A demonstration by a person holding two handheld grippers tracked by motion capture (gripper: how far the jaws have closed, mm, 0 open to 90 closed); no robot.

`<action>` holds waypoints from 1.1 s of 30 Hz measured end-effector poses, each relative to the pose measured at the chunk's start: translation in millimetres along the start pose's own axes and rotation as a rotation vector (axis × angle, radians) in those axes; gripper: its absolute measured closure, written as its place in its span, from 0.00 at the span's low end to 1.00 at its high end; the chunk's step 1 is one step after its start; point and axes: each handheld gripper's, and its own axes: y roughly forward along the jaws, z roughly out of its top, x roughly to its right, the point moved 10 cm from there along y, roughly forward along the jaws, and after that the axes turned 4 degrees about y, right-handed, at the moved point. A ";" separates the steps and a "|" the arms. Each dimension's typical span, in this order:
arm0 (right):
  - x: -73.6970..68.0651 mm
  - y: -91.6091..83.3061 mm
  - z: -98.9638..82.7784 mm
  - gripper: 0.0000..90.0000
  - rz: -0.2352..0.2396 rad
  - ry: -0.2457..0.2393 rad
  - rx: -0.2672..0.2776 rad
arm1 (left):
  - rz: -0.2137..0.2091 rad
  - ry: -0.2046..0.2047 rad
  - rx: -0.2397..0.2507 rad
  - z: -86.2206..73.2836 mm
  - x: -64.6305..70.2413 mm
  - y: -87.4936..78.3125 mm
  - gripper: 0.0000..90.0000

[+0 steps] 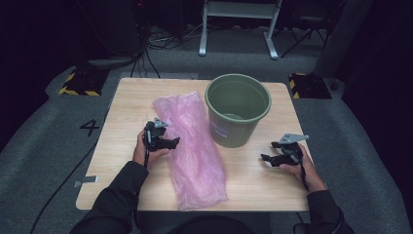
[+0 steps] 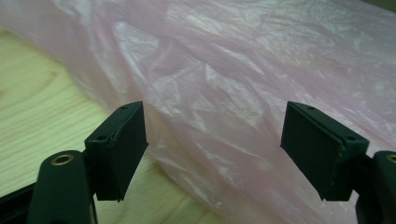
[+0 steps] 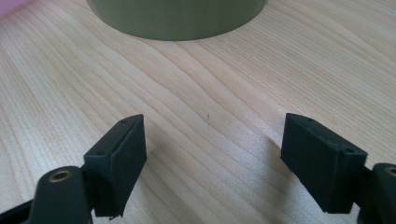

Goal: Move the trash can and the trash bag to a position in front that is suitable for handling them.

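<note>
A crumpled pink plastic bag (image 1: pixel 192 146) lies lengthwise down the middle of the wooden table (image 1: pixel 122 97). Beside it at the right stands a green bucket (image 1: pixel 237 109), upright and open at the top. My left gripper (image 1: pixel 174 142) sits at the bag's left edge with its jaws wide apart. In the left gripper view the pink bag (image 2: pixel 224 79) spreads across the space ahead of the left gripper (image 2: pixel 215 149), and no pad presses on it. My right gripper (image 1: pixel 266 158) rests open near the table's right front, pointing at the green bucket (image 3: pixel 177 18); bare wood lies between its fingers (image 3: pixel 215 154).
Grey carpet surrounds the table, with a white frame (image 1: pixel 238 24) and cables behind it. Yellow-black striped blocks (image 1: pixel 78 83) stand at both far corners. A dark cable runs down the floor at the left. Bare wood lies left of the bag.
</note>
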 end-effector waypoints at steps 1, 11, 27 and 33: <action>0.0 0.0 0.0 0.25 0.000 0.000 0.000 | -0.016 -0.003 0.002 -0.1 2.1 0.7 0.25; -0.1 -0.1 -0.1 0.25 0.001 -0.001 0.000 | 0.016 0.041 -0.030 -8.3 7.2 7.8 0.32; 0.0 0.0 0.0 0.25 0.006 -0.001 0.000 | 0.014 0.117 -0.023 -11.5 12.9 0.2 0.89; 0.0 0.0 0.0 0.25 0.006 -0.001 0.000 | -0.008 0.131 -0.010 -13.7 12.6 -1.7 0.99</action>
